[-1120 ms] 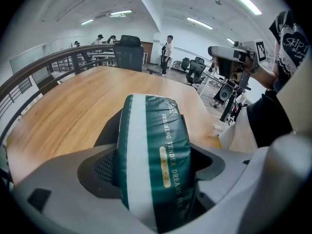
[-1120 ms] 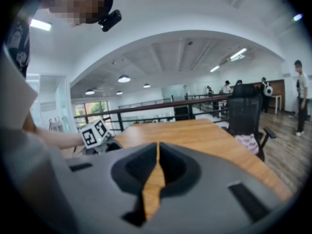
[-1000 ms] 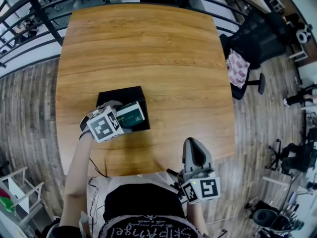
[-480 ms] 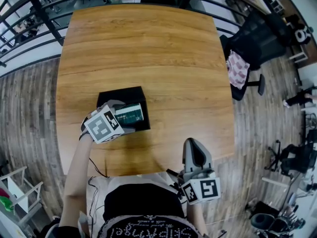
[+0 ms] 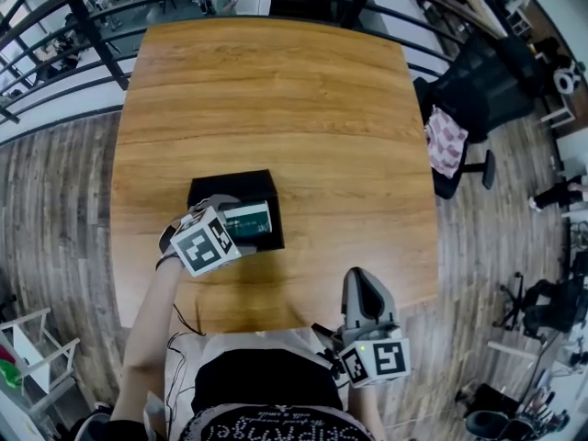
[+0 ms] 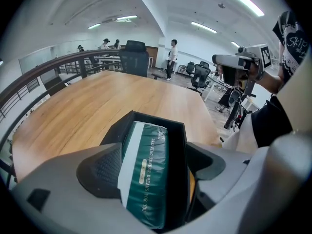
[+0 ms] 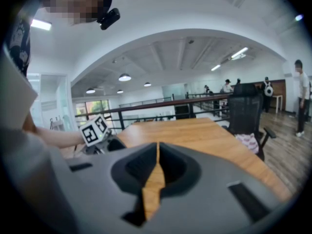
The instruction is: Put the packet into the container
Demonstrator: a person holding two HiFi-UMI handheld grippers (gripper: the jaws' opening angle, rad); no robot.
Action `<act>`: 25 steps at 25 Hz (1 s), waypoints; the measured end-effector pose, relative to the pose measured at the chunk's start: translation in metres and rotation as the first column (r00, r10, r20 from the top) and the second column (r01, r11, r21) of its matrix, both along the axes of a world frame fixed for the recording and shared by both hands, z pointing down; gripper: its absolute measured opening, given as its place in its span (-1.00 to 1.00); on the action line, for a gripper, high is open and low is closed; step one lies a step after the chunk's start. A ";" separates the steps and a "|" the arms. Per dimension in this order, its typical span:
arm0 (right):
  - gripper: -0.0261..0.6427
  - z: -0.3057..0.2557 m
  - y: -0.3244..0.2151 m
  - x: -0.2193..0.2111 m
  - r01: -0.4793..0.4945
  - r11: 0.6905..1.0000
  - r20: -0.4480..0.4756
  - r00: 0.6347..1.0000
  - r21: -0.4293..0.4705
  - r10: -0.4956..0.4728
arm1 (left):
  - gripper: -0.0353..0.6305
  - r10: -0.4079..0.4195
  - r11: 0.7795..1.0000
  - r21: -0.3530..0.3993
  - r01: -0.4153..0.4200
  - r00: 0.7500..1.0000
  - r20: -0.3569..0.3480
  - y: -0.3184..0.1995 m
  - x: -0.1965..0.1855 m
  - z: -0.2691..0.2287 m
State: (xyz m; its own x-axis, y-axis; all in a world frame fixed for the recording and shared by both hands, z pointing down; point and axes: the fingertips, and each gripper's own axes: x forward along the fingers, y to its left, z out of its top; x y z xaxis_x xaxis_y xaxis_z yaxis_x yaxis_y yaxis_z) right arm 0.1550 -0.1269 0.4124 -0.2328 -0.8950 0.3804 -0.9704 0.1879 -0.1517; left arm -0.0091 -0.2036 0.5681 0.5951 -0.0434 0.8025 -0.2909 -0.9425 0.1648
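Note:
A dark green packet (image 5: pixel 249 220) (image 6: pixel 145 172) with a white edge lies inside the black box container (image 5: pixel 211 189) (image 6: pixel 161 119) at the near left of the wooden table (image 5: pixel 276 99). My left gripper (image 5: pixel 233 224) (image 6: pixel 153 165) stands over the box's near side, open. Its left pad (image 6: pixel 105 167) is against the packet's side, and a dark gap separates the packet from the right jaw. My right gripper (image 5: pixel 363 283) (image 7: pixel 157 152) is shut and empty, held at the table's front edge, well to the right of the box.
A black office chair (image 5: pixel 478 81) with a pink checked cloth (image 5: pixel 446 141) stands off the table's right side. A dark metal railing (image 5: pixel 92 39) runs behind the far edge. People stand far off in the room. The left gripper's marker cube (image 7: pixel 95 129) shows in the right gripper view.
The packet was tilted above the box in the left gripper and now lies lower, inside the box. The left gripper has drawn slightly back toward the person. The right gripper stays put.

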 end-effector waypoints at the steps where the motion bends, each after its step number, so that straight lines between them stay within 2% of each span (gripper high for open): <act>1: -0.81 0.000 0.001 0.000 -0.001 1.000 -0.001 1.000 -0.002 0.001 | 0.32 0.001 1.000 0.007 -0.001 1.000 0.008 0.000 0.000 0.001; 12: -0.81 -0.003 0.000 0.010 -0.023 1.000 -0.025 0.999 0.000 0.023 | 0.30 -0.070 0.994 0.091 0.068 0.997 0.017 -0.011 -0.008 0.003; 17: -0.81 -0.006 0.000 0.009 -0.021 1.000 -0.034 0.999 -0.004 0.021 | 0.30 -0.126 0.987 0.104 0.125 0.992 0.003 -0.016 -0.016 0.001; 25: -0.81 -0.006 0.001 0.003 -0.012 1.000 -0.038 0.999 0.002 0.012 | 0.26 -0.150 0.982 0.116 0.151 0.989 -0.015 -0.016 -0.018 0.000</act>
State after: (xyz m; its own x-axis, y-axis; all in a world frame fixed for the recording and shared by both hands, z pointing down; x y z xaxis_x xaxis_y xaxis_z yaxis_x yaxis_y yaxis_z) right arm 0.1578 -0.1260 0.4062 -0.2072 -0.8983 0.3875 -0.9777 0.1761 -0.1147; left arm -0.0274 -0.2193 0.5676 0.5798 -0.2260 0.7828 -0.4302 -0.9008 0.0585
